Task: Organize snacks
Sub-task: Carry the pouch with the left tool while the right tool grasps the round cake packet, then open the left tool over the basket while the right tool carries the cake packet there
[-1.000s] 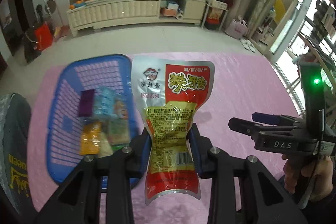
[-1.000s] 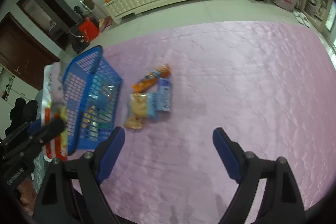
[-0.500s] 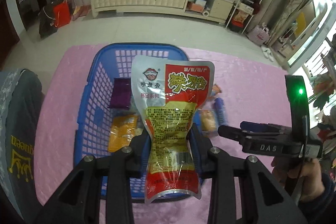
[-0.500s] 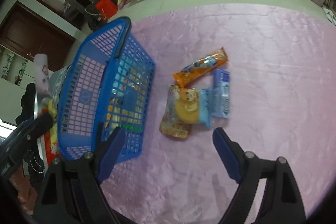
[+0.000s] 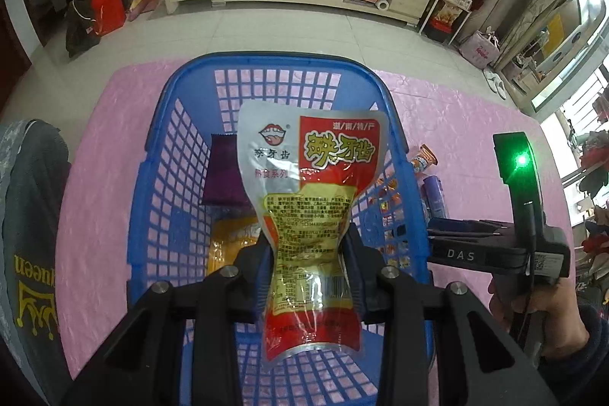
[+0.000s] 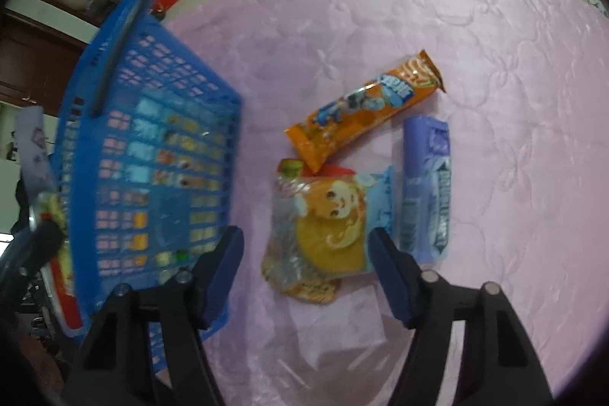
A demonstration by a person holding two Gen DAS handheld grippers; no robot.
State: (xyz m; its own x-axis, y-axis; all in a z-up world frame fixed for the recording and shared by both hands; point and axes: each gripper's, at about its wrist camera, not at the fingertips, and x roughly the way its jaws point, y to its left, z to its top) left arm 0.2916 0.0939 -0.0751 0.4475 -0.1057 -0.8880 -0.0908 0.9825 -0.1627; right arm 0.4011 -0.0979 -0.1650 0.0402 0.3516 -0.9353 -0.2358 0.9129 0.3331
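Red-and-silver snack pouch held over blue basket; three packets lie loose on pink cloth.

The left gripper is clamped on the waist of the red-and-silver snack pouch, which is held upright above the blue basket; a purple packet and a yellow packet are seen in the basket beyond and below the pads. The right gripper is pointed down at the pink cloth, its jaws closing with nothing pinched yet; the cartoon-face cake packet lies between and just ahead of its fingers. An orange biscuit tube lies farther ahead, touching the cake packet, and a pale blue packet is seen just outside the right-hand finger. The basket sits to this gripper's left.
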